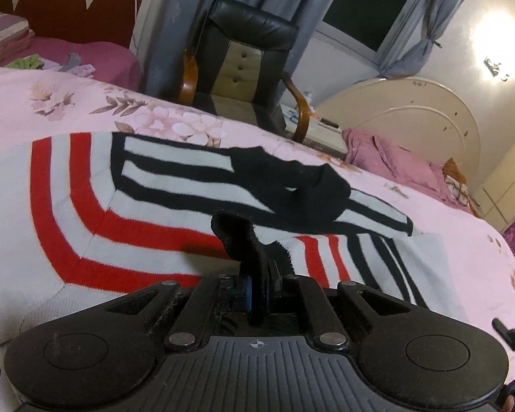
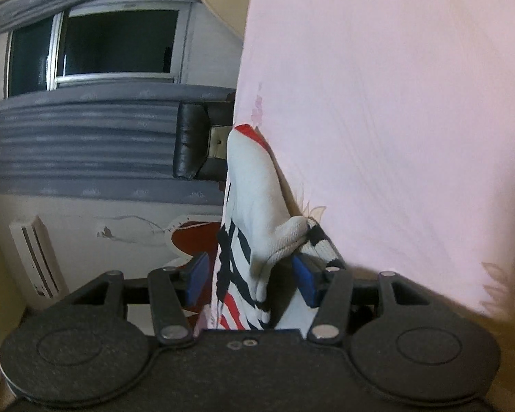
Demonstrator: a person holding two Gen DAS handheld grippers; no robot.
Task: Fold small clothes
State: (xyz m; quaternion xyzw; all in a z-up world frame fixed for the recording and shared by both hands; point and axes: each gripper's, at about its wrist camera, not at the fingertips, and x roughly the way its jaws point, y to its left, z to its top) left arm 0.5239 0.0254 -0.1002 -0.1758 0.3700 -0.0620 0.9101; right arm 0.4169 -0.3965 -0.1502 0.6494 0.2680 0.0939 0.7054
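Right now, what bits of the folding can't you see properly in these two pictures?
- Left wrist view: the left gripper is shut on a black sleeve end, which hides its pads.
- Left wrist view: the striped sweater's near edge is hidden behind the gripper body.
- Right wrist view: the right gripper is open around bunched sweater; whether either pad touches it is unclear.

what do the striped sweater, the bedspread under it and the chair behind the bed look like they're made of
Striped sweater: knit, probably wool or acrylic; ribbed stitches show, matte and fuzzy.
Bedspread: thin woven fabric, likely cotton or polyester; smooth, matte, printed flowers.
Chair: glossy black leather or imitation, with creased shine; curved varnished wooden arms.
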